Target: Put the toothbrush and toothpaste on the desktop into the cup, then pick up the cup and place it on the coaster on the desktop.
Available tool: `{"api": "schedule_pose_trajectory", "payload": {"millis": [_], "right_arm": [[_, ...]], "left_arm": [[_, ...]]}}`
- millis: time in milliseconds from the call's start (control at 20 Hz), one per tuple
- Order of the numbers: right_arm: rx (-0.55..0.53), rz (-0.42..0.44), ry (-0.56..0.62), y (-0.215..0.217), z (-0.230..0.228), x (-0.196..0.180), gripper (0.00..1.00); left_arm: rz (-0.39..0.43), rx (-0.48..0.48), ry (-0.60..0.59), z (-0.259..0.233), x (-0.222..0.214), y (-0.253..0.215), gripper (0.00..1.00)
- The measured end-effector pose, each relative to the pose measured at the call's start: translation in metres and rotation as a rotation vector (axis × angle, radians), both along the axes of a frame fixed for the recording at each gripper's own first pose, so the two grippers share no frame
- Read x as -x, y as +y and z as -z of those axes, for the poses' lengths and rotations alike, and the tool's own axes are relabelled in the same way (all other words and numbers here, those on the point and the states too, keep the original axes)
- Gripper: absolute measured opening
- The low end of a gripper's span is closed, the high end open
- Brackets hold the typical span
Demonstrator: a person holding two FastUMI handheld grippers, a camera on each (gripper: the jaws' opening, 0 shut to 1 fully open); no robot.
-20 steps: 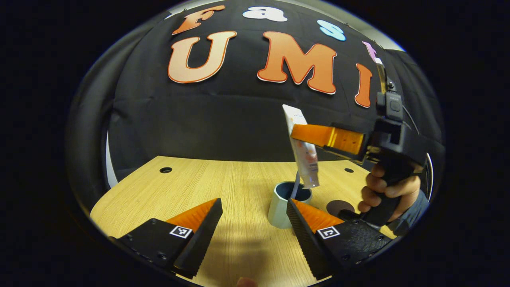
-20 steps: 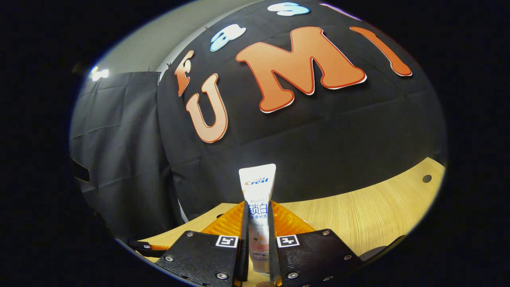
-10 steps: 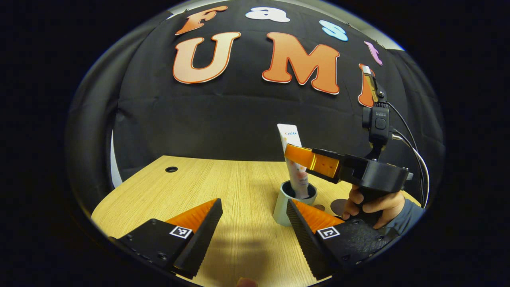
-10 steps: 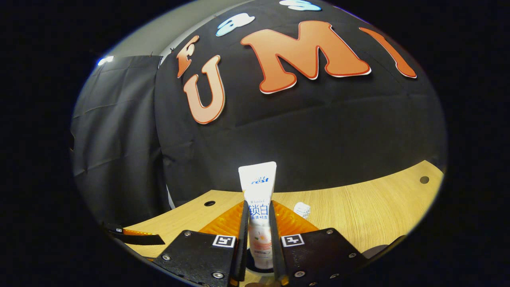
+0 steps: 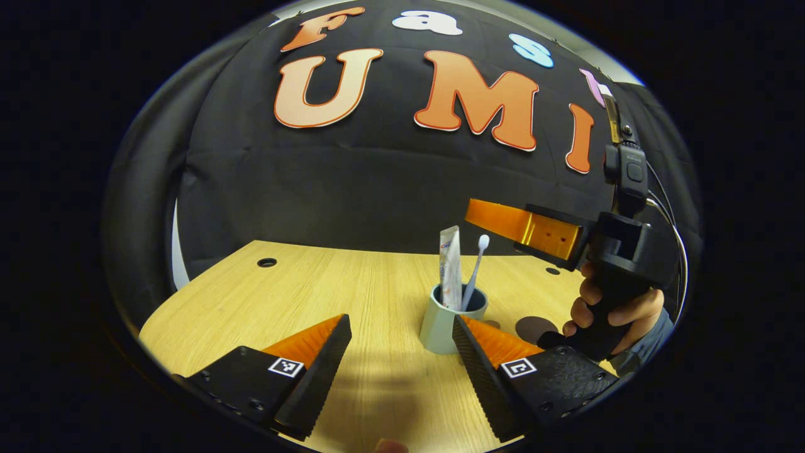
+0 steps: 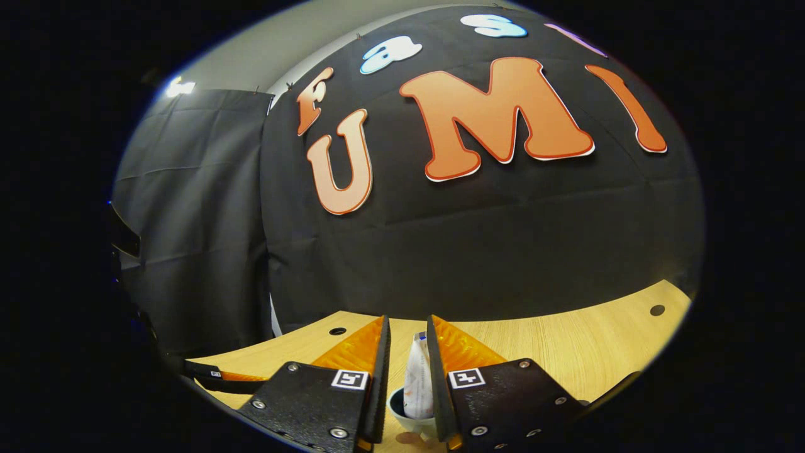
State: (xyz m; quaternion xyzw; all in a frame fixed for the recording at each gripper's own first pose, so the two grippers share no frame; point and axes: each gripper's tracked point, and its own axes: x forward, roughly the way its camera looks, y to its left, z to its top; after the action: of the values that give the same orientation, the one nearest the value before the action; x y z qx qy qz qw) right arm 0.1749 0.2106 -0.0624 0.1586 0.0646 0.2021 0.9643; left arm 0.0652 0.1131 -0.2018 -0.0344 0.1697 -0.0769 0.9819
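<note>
toothpaste | released a moment ago, now upright in the cup beside the toothbrush | right gripper lifted above cup, narrow gap, empty | left gripper wide, near cup | next: cup to coaster, right of cup

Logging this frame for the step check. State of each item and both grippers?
toothpaste: upright in the cup, released
toothbrush: in the cup, head up, leaning
cup: upright on the desktop, not on the coaster
coaster: bare, beside the cup
left gripper: open, empty
right gripper: slightly open above the cup, empty
</note>
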Motion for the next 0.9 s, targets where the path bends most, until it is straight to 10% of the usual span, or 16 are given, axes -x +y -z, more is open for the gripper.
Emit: {"api": "schedule_pose_trajectory", "payload": {"millis": [500,900], "right_arm": [[0.039,0.074,0.025,-0.083,-0.025,0.042,0.80],[0.116,0.099,0.024,-0.148,-0.027,0.078,0.87]], "left_arm": [[0.003,0.056,0.123,0.011,-0.019,-0.039,0.97],[0.003,0.051,0.349,0.037,-0.034,-0.075,0.98]]}}
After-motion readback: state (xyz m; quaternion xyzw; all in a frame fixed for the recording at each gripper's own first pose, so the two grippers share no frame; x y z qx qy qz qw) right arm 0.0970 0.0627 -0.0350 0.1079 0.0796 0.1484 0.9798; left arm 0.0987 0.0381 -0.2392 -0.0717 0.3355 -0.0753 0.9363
